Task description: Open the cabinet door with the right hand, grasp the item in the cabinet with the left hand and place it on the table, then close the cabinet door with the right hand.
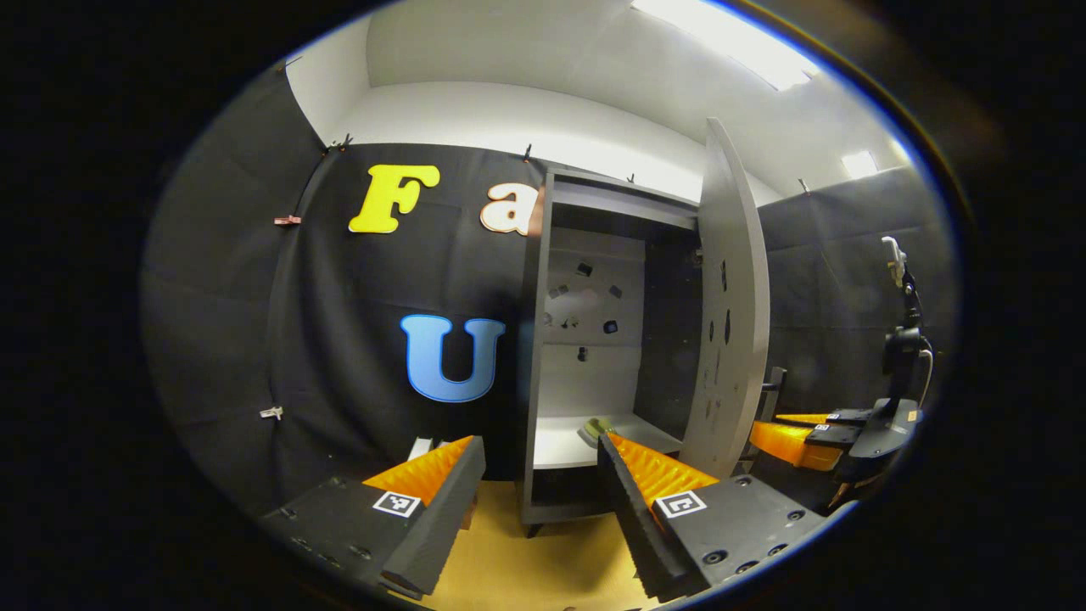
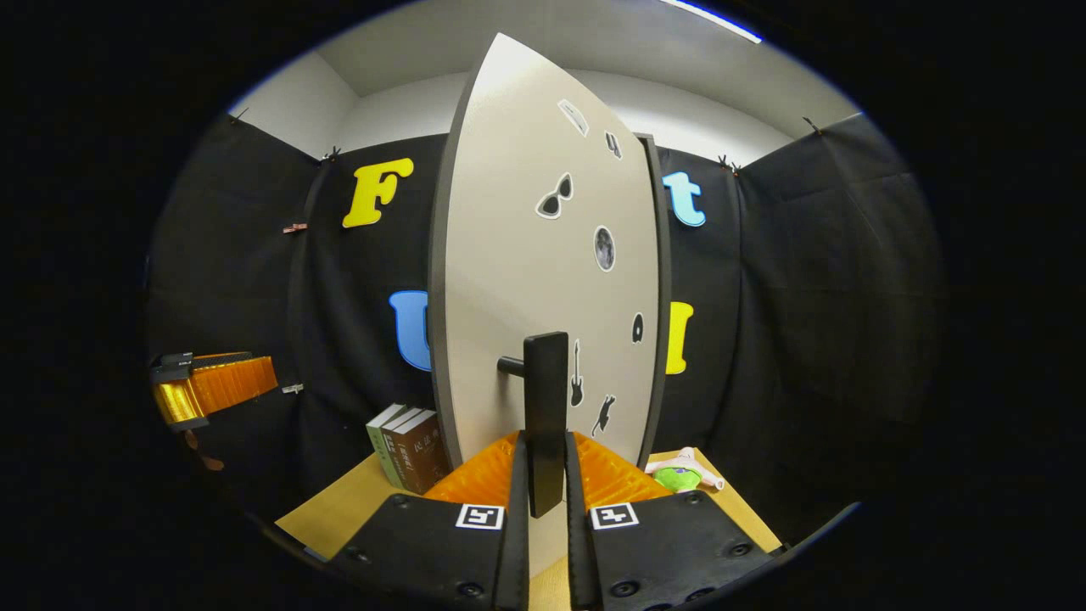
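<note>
Cabinet door [image 1: 730, 305] stands open, right claw [image 2: 543, 475] clamped on its upright handle [image 2: 545, 416] at lower centre. Left claw [image 1: 534, 475], jaws spread and empty, faces the cabinet [image 1: 594, 339]. Small green item [image 1: 596, 427] lies on the low shelf [image 1: 560, 445], its orientation unclear; lifting it to the tabletop [image 1: 526, 560] and closing remain.

- Pale grey cabinet door [image 2: 543, 280], patterned with small black stickers.
- Black door handle [image 2: 545, 416].
- Dark cabinet [image 1: 594, 339] frame, white shelf.
- Yellow-tan table [image 2: 339, 509].
- Brown and green books [image 2: 409, 458].
</note>
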A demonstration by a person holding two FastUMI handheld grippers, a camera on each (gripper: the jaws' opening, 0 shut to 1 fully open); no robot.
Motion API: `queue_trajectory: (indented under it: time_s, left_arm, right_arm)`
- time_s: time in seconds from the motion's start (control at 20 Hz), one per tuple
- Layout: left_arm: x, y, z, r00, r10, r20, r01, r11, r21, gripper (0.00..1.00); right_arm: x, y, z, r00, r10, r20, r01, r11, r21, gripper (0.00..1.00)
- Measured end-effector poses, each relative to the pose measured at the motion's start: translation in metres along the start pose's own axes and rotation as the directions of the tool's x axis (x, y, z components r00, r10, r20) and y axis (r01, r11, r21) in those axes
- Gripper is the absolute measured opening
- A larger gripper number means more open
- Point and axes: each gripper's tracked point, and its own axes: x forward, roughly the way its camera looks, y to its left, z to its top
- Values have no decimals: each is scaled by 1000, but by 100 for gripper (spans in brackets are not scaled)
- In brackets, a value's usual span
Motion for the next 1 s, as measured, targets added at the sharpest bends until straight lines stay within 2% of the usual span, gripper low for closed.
queue_trajectory:
  time_s: [0.2, 0.25, 0.4, 0.55, 0.6, 0.65, 0.7, 0.8, 0.95, 1.0]
  left_arm:
    - [7, -14, -1, 999, -48, 0, 48, 999, -6, 85]
    - [9, -18, -2, 998, -58, -1, 58, 998, -5, 85]
    - [15, -27, -4, 996, -87, -8, 87, 996, 0, 85]
    - [17, -33, -5, 994, -109, -9, 109, 994, -6, 85]
    - [19, -35, -5, 993, -114, -9, 114, 993, -7, 89]
    - [20, -38, -6, 993, -121, -11, 121, 993, -9, 89]
    - [22, -42, -6, 992, -129, -12, 129, 992, -12, 85]
    - [26, -52, -8, 990, -142, -15, 142, 990, -22, 85]
    - [34, -71, -14, 987, -154, -37, 152, 988, -36, 85]
    - [38, -78, -14, 987, -154, -41, 152, 987, -42, 85]
  right_arm:
    - [-4, -13, -1, 999, -33, -12, 34, 999, 33, 22]
    - [-8, -16, 1, 999, -40, -4, 41, 998, 42, 16]
    - [-11, -26, 1, 998, -64, 1, 64, 996, 60, 16]
    - [-14, -40, 0, 992, -123, 5, 123, 992, 42, 16]
    - [-14, -46, 0, 989, -148, 8, 148, 989, 30, 16]
    - [-14, -53, 1, 985, -174, 8, 173, 985, 21, 16]
    - [-16, -60, 1, 981, -194, 7, 194, 981, 14, 16]
    - [-17, -72, 4, 974, -226, 12, 226, 974, 8, 16]
    - [-17, -87, 5, 971, -237, 16, 236, 971, 28, 15]
    - [-17, -95, 5, 969, -247, 18, 247, 969, 24, 8]
